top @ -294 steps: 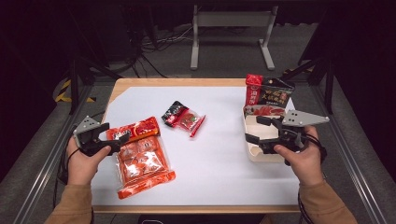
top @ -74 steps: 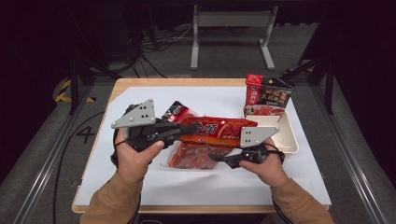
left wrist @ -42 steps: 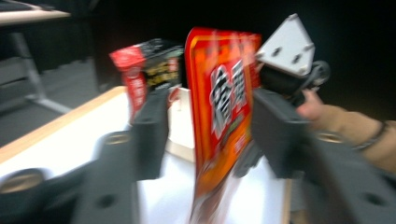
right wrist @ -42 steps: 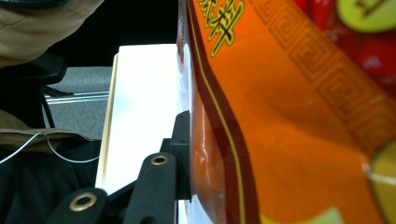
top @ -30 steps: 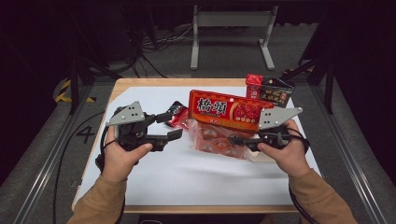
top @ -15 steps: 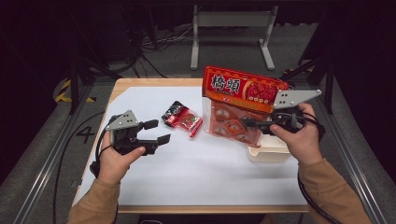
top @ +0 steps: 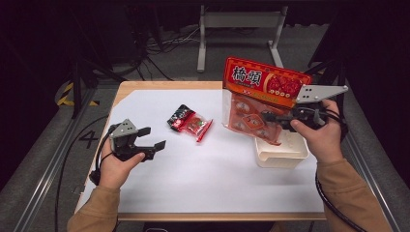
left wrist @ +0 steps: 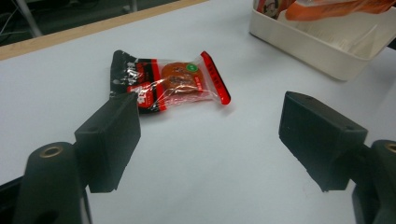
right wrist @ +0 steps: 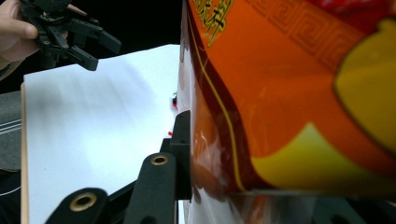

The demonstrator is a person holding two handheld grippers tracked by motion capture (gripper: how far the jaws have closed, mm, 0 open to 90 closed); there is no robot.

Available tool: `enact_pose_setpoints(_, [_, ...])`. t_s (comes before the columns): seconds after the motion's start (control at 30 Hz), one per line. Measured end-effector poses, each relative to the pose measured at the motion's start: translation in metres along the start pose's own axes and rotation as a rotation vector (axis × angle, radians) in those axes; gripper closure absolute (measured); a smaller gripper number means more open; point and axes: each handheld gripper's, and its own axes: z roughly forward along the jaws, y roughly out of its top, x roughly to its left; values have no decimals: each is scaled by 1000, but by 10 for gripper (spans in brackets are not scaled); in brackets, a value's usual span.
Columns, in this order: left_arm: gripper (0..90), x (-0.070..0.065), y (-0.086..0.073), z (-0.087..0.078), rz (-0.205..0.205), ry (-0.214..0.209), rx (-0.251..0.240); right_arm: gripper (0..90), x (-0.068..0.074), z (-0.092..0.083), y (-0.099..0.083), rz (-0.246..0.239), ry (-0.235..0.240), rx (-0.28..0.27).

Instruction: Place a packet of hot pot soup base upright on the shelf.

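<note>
A large orange snack bag (top: 263, 94) hangs upright over the white tray (top: 280, 153) at the table's right, with my right gripper (top: 267, 117) shut on its lower part. In the right gripper view one black finger (right wrist: 181, 149) presses the bag (right wrist: 289, 102); the other finger is hidden behind it. My left gripper (top: 153, 137) hovers low over the left of the table; its jaws have just been opening, with nothing between them. A small red and black snack packet (left wrist: 168, 84) lies flat beyond the left gripper (left wrist: 210, 126), apart from it.
The table carries a white sheet (top: 203, 169) with a wooden edge at the back. The tray (left wrist: 317, 46) holds another packet at its far end. Dark floor, cables and a metal stand lie behind the table.
The right gripper has carried the bag to the right and upward, over the tray. The left gripper has sunk toward the table's left, and its jaws stand wider apart.
</note>
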Motion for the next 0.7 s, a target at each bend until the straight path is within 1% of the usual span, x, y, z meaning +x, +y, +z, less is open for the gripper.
enact_pose_setpoints(0.07, [211,2,-1,0,-3,1,-1,705,-1,-2,0,2,-7,-2])
enact_pose_setpoints(0.1, [208,4,-3,1,-3,5,5,704,-5,-6,-2,8,-22,-5])
enact_pose_setpoints(0.13, [205,5,-4,1,-4,8,6,705,-6,-8,-2,9,-27,-7])
enact_pose_setpoints(0.2, [200,6,-5,1,-9,8,5,705,-7,-10,-3,12,-32,-9])
enact_pose_setpoints(0.23, [197,6,-5,1,-16,7,6,705,-10,-14,-5,17,-45,-13])
enact_pose_setpoints(0.37, [200,8,-7,2,-17,16,10,705,-14,-20,-6,25,-64,-19])
enact_pose_setpoints(0.4, [200,9,-7,2,-5,28,26,705,-14,-20,-6,25,-64,-19])
enact_pose_setpoints(0.43, [200,10,-8,3,9,47,36,705,-17,-24,-7,29,-77,-23])
enact_pose_setpoints(0.47, [200,10,-8,3,9,47,36,705,-17,-24,-7,29,-77,-23])
enact_pose_setpoints(0.57, [198,13,-11,3,-10,49,40,705,-22,-29,-10,38,-100,-29])
enact_pose_setpoints(0.7, [196,16,-13,2,-11,56,39,705,-26,-33,-13,47,-121,-29])
